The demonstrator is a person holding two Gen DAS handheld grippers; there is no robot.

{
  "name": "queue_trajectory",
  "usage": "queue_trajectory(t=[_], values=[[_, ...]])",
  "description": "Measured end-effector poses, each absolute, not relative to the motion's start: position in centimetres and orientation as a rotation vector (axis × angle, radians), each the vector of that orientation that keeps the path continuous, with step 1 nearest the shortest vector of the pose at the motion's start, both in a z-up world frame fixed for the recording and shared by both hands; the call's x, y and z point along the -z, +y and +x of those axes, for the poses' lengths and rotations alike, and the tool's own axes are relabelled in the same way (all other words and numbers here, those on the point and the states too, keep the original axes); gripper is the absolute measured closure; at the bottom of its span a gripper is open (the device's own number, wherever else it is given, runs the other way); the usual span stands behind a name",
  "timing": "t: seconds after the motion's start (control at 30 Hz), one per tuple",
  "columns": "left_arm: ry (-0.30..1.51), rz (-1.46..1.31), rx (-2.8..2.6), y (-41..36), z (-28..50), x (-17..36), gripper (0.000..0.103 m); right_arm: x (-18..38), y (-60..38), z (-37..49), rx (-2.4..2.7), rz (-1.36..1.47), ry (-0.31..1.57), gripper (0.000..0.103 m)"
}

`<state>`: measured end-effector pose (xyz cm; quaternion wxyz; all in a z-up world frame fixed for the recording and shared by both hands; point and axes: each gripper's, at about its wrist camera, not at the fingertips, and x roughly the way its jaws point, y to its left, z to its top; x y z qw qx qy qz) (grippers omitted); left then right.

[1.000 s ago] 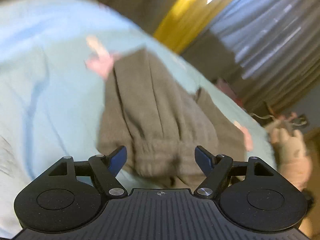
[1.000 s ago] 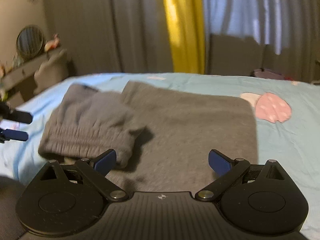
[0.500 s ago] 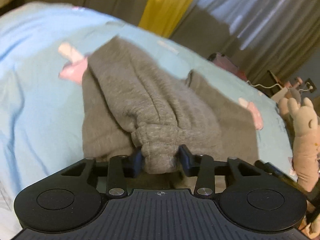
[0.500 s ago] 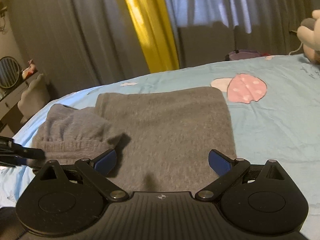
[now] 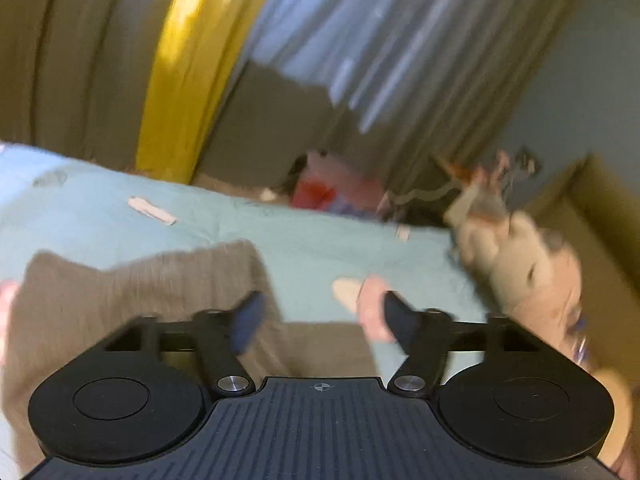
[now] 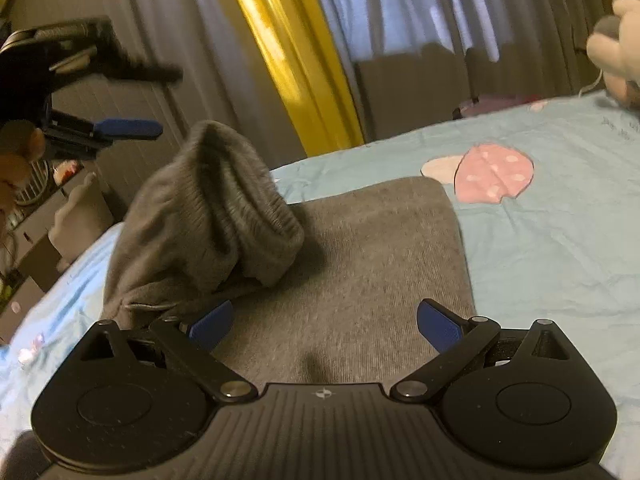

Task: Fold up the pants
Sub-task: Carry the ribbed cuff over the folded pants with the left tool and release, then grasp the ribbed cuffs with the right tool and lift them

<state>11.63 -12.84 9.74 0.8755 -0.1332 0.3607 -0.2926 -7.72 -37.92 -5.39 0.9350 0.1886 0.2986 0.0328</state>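
Grey pants [image 6: 380,260] lie folded flat on the light blue bed sheet [image 6: 540,240]. Their elastic end [image 6: 216,208] stands bunched up in the air at the left, with nothing gripping it. My left gripper [image 6: 148,100] hovers above and to the left of that bunch. Its jaws are opening with nothing between them. In the blurred left wrist view, the left gripper [image 5: 322,304] sits over the edge of the pants [image 5: 140,300]. My right gripper [image 6: 324,316] is open, low over the near edge of the flat cloth, holding nothing.
A pink mushroom print [image 6: 496,176] marks the sheet right of the pants. A plush toy [image 5: 532,272] and a cardboard box [image 5: 592,220] stand at the bed's right side. Grey and yellow curtains [image 6: 288,60] hang behind. A shelf [image 6: 36,216] stands at the left.
The left gripper, shut on the pants' elastic end half a second ago, lifted it, swung toward the flat part and let go. The right gripper has rolled a little in place.
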Motion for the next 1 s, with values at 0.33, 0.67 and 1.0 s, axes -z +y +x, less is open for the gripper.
queue_trajectory(t=[0.33,0.67,1.0], values=[[0.751,-0.110,0.201,-0.6,2.9,-1.6,0.017,6.1,-40.5,-2.1,-0.174,0.715,0.637,0.004],[0.946,-0.182,0.125,3.5,3.1,5.5,0.019,9.2,-37.5,7.1,-0.268,0.850,0.808,0.004],[0.946,-0.400,0.101,6.5,1.9,6.4,0.019,7.9,-32.9,9.6,-0.192,0.673,0.770,0.049]])
